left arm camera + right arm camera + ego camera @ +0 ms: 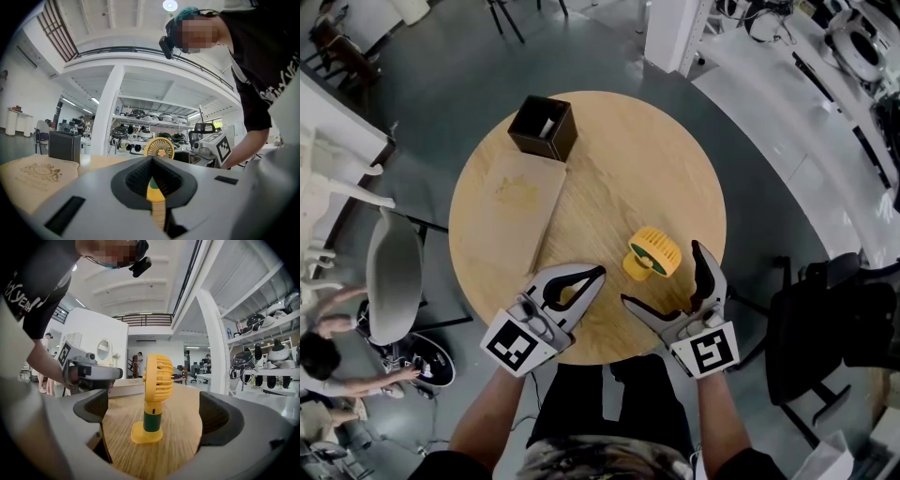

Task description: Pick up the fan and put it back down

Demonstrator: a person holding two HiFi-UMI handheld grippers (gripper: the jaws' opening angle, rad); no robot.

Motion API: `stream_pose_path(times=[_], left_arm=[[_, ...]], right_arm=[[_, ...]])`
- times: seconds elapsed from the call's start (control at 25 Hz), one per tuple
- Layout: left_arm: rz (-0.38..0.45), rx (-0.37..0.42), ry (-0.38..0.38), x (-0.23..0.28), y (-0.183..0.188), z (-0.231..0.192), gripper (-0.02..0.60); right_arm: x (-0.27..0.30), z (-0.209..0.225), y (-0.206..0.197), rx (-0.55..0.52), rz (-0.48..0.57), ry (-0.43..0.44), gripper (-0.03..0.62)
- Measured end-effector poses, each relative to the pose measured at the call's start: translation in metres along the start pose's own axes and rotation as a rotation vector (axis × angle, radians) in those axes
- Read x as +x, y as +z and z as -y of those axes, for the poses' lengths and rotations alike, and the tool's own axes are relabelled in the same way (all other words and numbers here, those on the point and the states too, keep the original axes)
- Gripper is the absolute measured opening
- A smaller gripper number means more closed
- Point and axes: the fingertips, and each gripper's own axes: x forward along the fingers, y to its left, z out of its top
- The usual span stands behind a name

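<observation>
Grey jaws of the right gripper were held wide apart over the near edge of the round wooden table, with nothing clasped, while those of the left gripper were pressed together on nothing. Just ahead, the yellow fan was seen upright on its small base, in line with the right gripper's gap and untouched by either jaw. Judged top-heavy on a narrow foot, it could be tipped if one jaw were brought against it before the other, or knocked towards the nearby table edge. Farther off, a tan board and a black box were seen well apart from it.
</observation>
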Motion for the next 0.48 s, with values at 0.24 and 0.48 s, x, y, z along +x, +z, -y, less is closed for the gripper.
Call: stream_pose_path(times=[0.24,0.48], left_arm=[[-0.002,0.004,0.001,0.005,-0.002,-0.008,0.012],[0.003,0.004,-0.002,0.009,-0.004,-0.014,0.012]], right_arm=[[0.013,0.005,0.000,0.001,0.006,0.009,0.585],[0.024,0.007,0.001,0.003,0.010,0.015,0.584]])
